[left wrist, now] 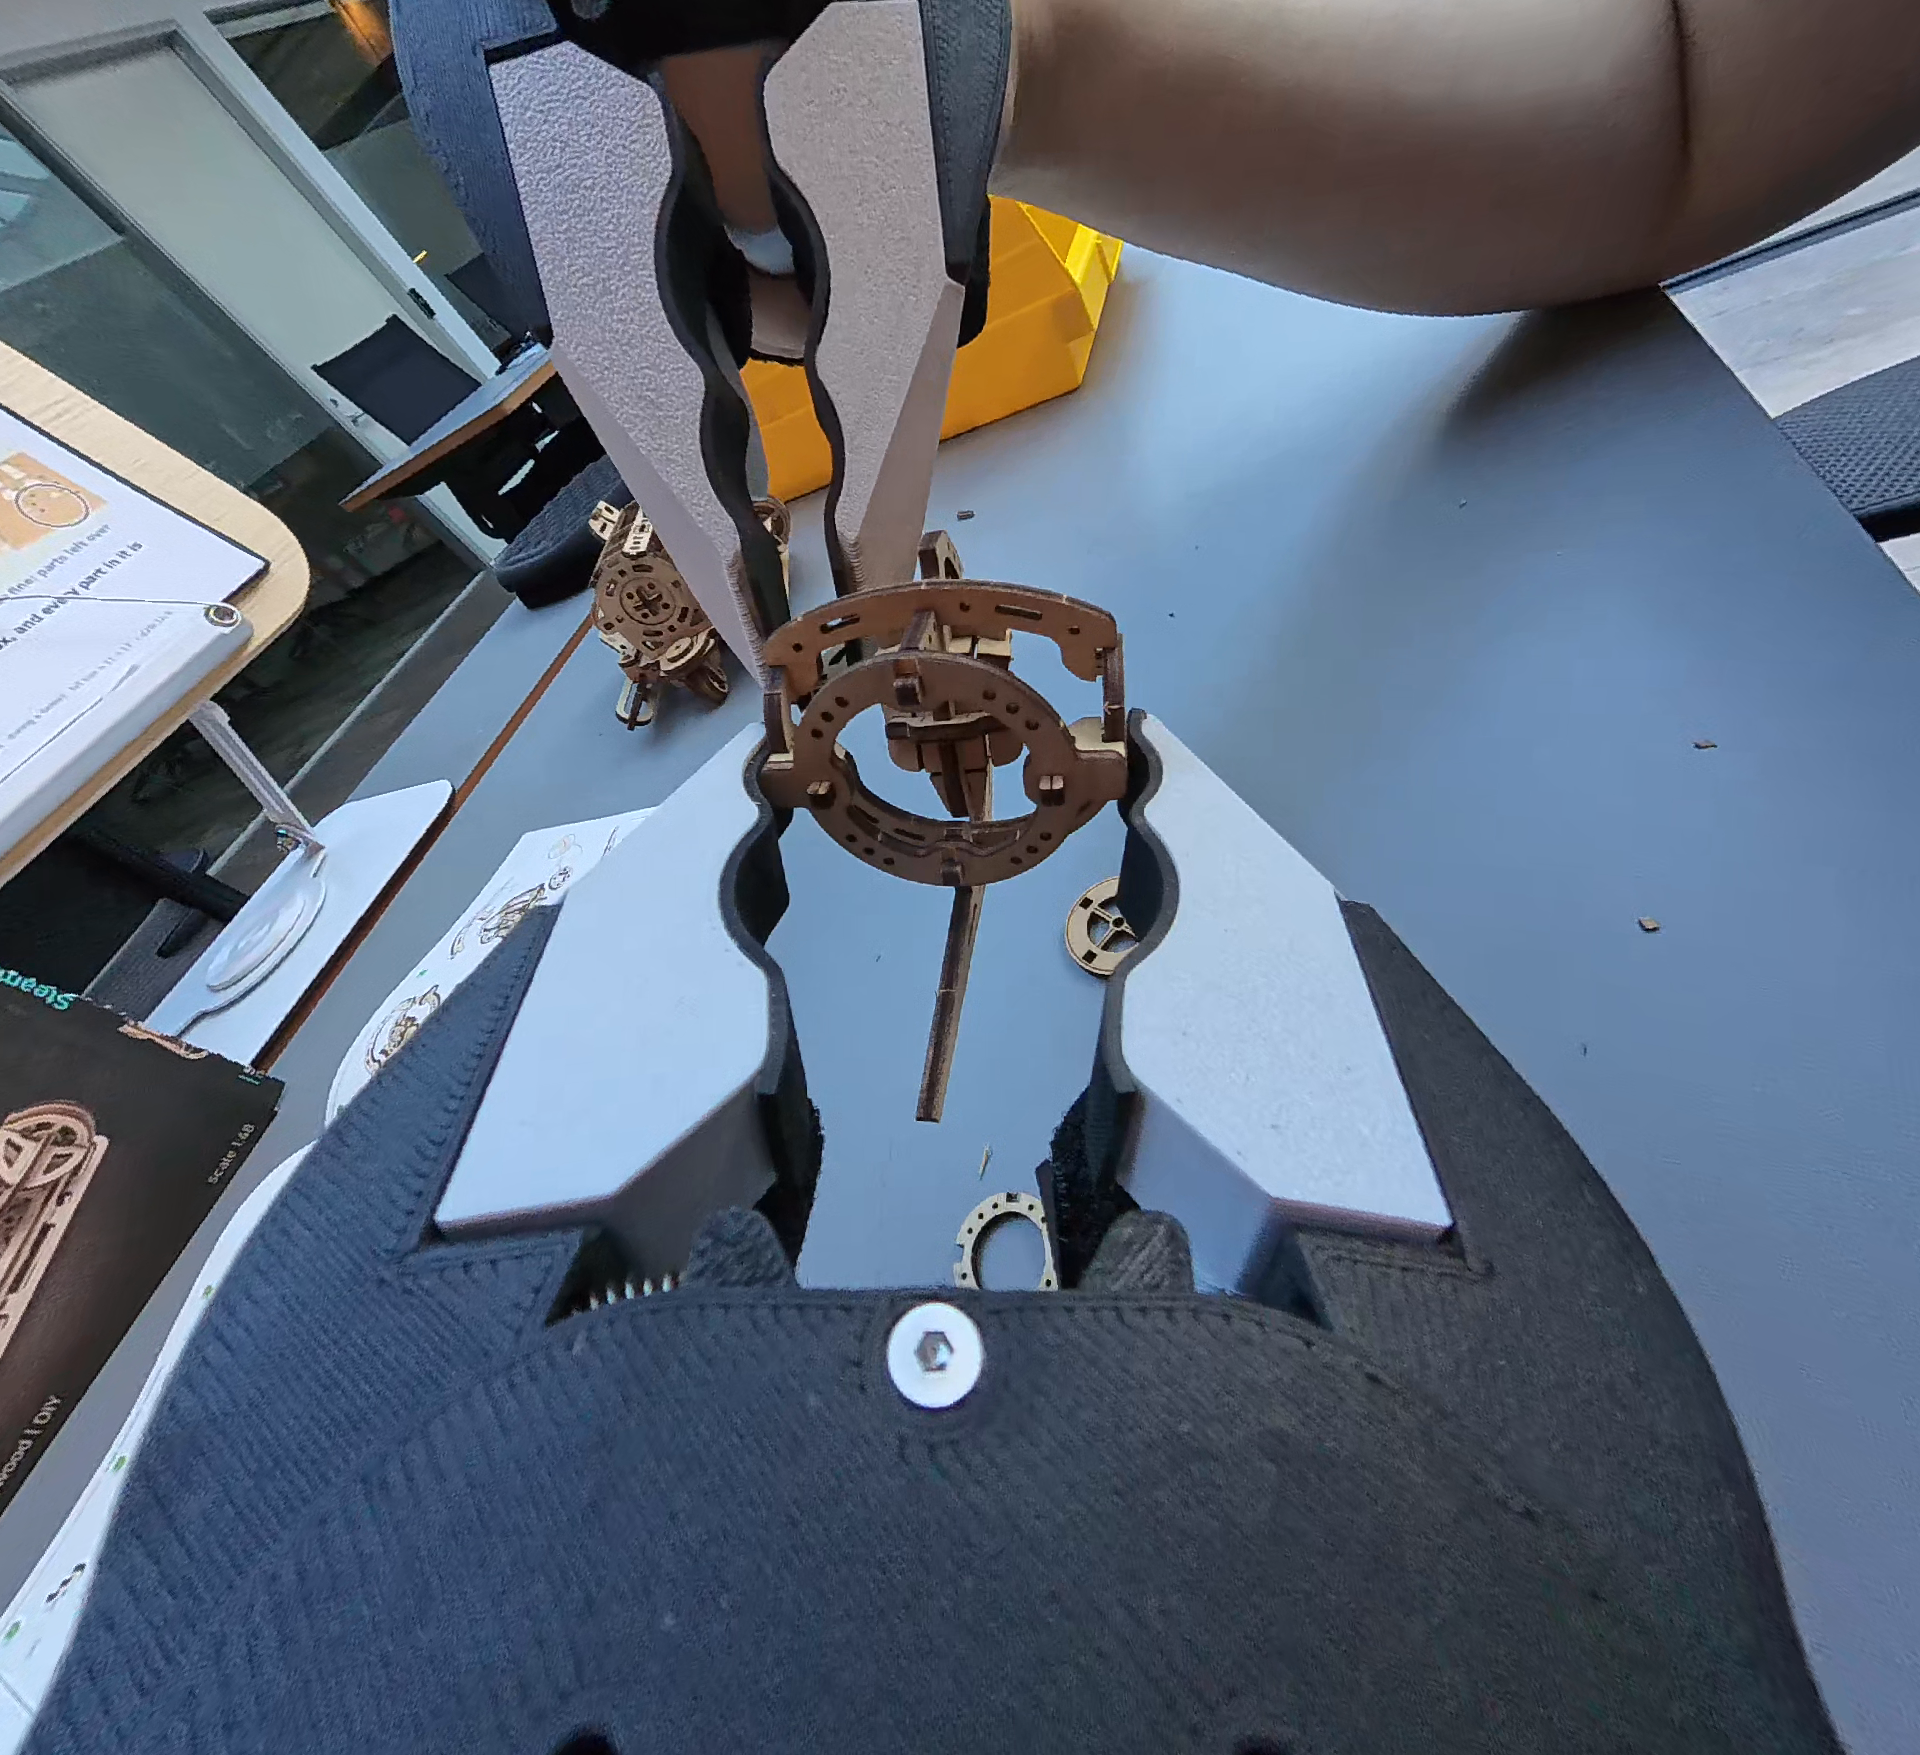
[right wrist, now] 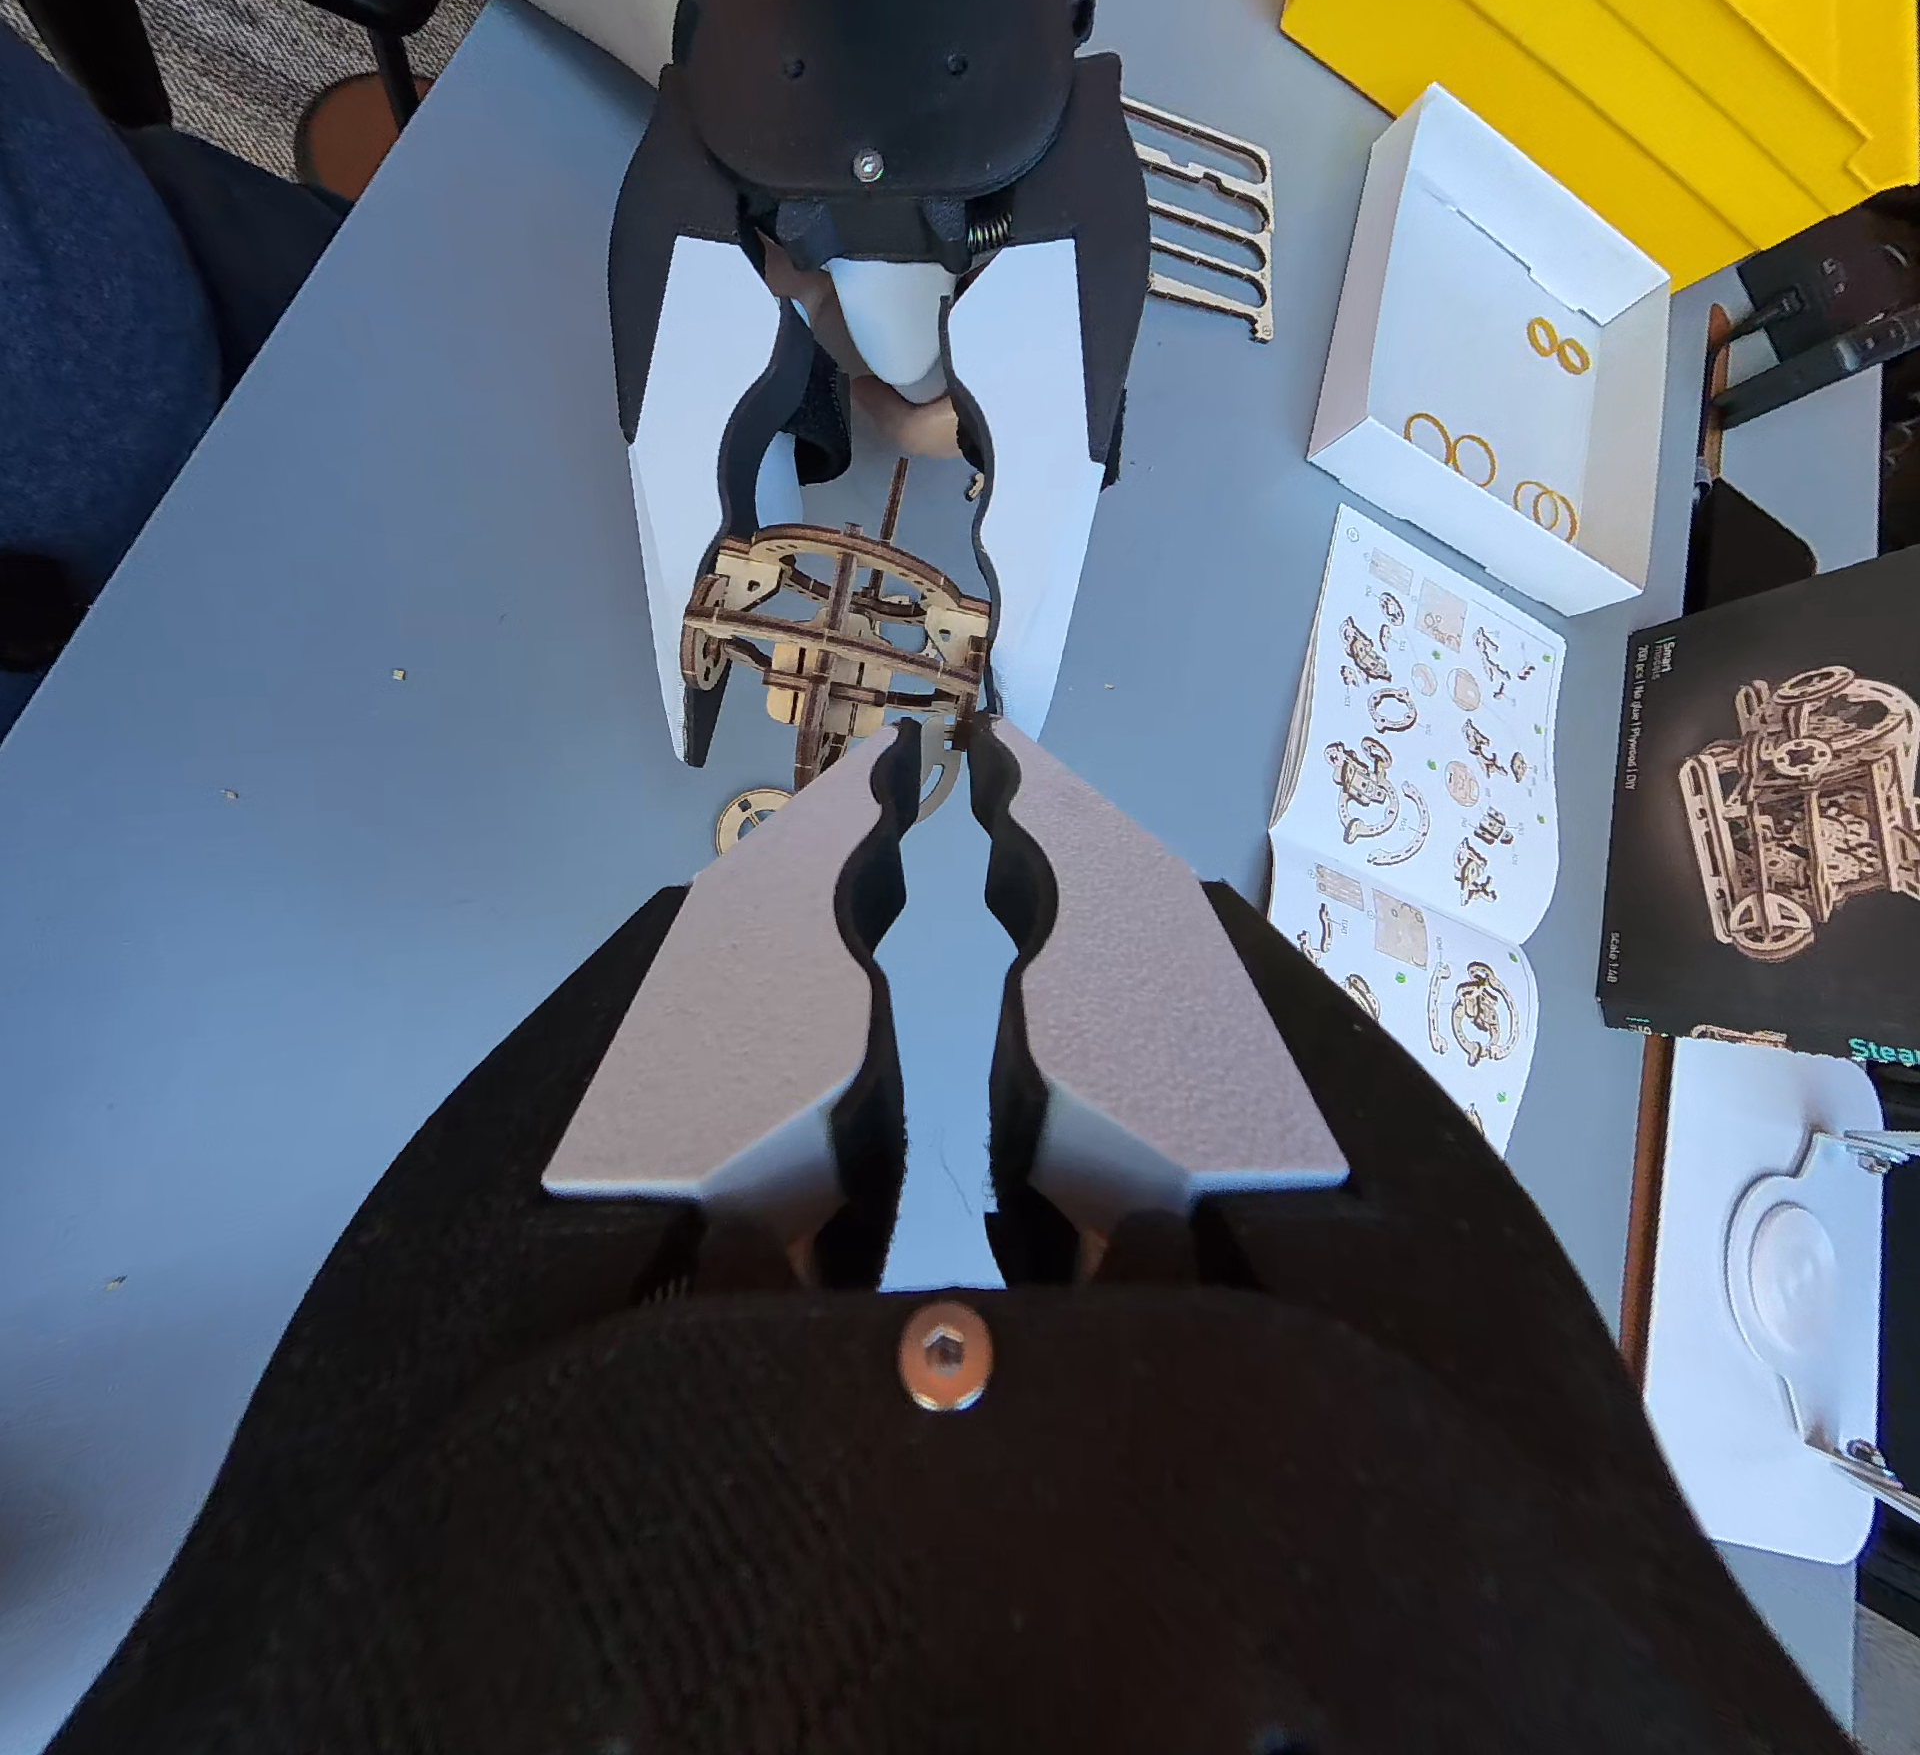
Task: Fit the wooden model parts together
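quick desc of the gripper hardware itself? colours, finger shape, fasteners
Both match. The left gripper and right gripper have a black, ribbed 3D-printed body and two pale grey wedge fingers tapering to the tip, each lined with a wavy black pad. A silver hex screw sits centre on the body; a small coil spring shows at the finger base. No cables visible.

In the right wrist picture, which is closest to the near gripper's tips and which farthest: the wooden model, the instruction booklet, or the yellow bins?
Measured from the right gripper:
1. Wooden model: right at the tips, held between the left gripper's fingers.
2. Instruction booklet: open on the table, off to the right.
3. Yellow bins: far corner, upper right.
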Motion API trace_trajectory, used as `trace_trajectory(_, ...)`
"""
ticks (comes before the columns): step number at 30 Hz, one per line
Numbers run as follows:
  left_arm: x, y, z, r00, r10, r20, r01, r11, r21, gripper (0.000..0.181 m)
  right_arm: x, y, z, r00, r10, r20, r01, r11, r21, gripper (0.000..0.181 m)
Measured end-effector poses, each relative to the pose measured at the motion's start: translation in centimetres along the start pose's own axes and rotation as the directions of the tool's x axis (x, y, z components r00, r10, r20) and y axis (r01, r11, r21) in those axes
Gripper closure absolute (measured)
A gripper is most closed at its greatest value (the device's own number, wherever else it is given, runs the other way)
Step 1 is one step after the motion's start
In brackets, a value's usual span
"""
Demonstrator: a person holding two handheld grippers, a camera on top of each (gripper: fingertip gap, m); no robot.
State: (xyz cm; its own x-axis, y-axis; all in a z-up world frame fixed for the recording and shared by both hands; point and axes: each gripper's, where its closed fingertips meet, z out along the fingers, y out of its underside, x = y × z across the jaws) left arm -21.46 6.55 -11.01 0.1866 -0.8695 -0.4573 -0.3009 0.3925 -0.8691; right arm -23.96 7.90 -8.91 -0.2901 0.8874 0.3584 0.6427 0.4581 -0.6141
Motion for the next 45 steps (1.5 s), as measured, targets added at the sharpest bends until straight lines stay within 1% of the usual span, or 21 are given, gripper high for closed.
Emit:
trace_trajectory(8, -0.4, 0.2, 0.0, 1.0, 0.001, 0.016, -0.001, 1.0, -0.007, 0.119, 0.4, 0.0, 0.1, 1.0, -0.009, -0.029, 0.009, 1.0, -0.01, 0.174)
trace_trajectory(14, -0.3, 0.4, 0.1, 1.0, 0.016, 0.02, -0.016, 1.0, -0.022, 0.119, 0.3, 0.2, 0.2, 1.0, -0.016, -0.024, 0.015, 1.0, -0.025, 0.174)
trace_trajectory(17, -0.8, 0.2, -0.1, 0.998, 0.036, 0.044, -0.035, 0.999, -0.017, 0.119, 0.6, -0.1, 0.1, 0.999, -0.014, -0.033, 0.015, 1.0, 0.015, 0.174)
trace_trajectory(20, -1.1, 0.0, -0.2, 0.997, 0.038, 0.061, -0.037, 0.999, -0.008, 0.119, 0.8, -0.2, -0.2, 0.999, -0.013, -0.038, 0.014, 1.0, 0.025, 0.17)
trace_trajectory(22, -1.4, -0.2, -0.3, 0.995, 0.044, 0.085, -0.044, 0.999, 0.004, 0.119, 1.3, -0.2, -0.5, 0.996, -0.026, -0.08, 0.028, 0.999, 0.024, 0.164)
trace_trajectory(25, -1.7, -0.5, -0.6, 0.992, 0.061, 0.114, -0.064, 0.998, 0.019, 0.118, 1.6, -0.7, -1.4, 0.996, 0.003, -0.084, 0.004, 0.997, 0.08, 0.16)
trace_trajectory(28, -2.2, -0.3, -0.7, 0.988, 0.068, 0.139, -0.069, 0.998, 0.008, 0.118, 1.9, -1.1, -2.1, 0.997, 0.039, -0.074, -0.027, 0.988, 0.154, 0.159)
trace_trajectory(31, -2.6, -0.5, -0.9, 0.98, 0.095, 0.173, -0.099, 0.995, 0.015, 0.118, 3.4, -0.7, -2.6, 0.987, 0.116, -0.11, -0.092, 0.975, 0.202, 0.157)
trace_trajectory(33, -2.8, -0.7, -1.1, 0.97, 0.136, 0.201, -0.141, 0.99, 0.007, 0.118, 3.5, -0.7, -3.2, 0.982, 0.179, -0.058, -0.156, 0.948, 0.276, 0.156)
trace_trajectory(35, -2.8, -0.7, -1.2, 0.97, 0.136, 0.199, -0.14, 0.99, 0.008, 0.118, 3.3, -1.3, -4.0, 0.977, 0.212, 0.01, -0.2, 0.905, 0.376, 0.158)
trace_trajectory(37, -2.6, -1.1, -1.2, 0.983, 0.077, 0.169, -0.085, 0.995, 0.042, 0.118, 3.1, -1.6, -4.8, 0.979, 0.198, 0.044, -0.196, 0.873, 0.447, 0.158)
trace_trajectory(39, -2.4, -2.1, -1.5, 0.992, -0.082, 0.091, 0.07, 0.99, 0.127, 0.118, 3.1, -1.5, -5.3, 0.987, 0.16, 0.015, -0.147, 0.864, 0.482, 0.16)
trace_trajectory(40, -2.4, -2.7, -1.7, 0.984, -0.175, 0.036, 0.166, 0.97, 0.177, 0.118, 3.0, -1.4, -5.5, 0.99, 0.143, -0.001, -0.125, 0.865, 0.486, 0.16)
trace_trajectory(41, -2.6, -3.2, -2.0, 0.962, -0.273, -0.026, 0.272, 0.938, 0.214, 0.118, 2.9, -1.5, -5.5, 0.992, 0.128, -0.017, -0.103, 0.866, 0.489, 0.161)
trace_trajectory(43, -3.4, -3.9, -2.7, 0.875, -0.461, -0.147, 0.483, 0.836, 0.261, 0.118, 2.8, -1.8, -5.5, 0.992, 0.09, -0.086, -0.038, 0.876, 0.481, 0.162)
trace_trajectory(44, -3.9, -4.2, -3.0, 0.811, -0.544, -0.213, 0.584, 0.765, 0.27, 0.118, 2.9, -1.9, -5.4, 0.989, 0.071, -0.13, -0.003, 0.887, 0.462, 0.162)
trace_trajectory(45, -4.6, -4.2, -3.3, 0.732, -0.624, -0.271, 0.681, 0.683, 0.266, 0.118, 3.4, -1.9, -5.2, 0.979, 0.057, -0.193, 0.032, 0.903, 0.428, 0.162)
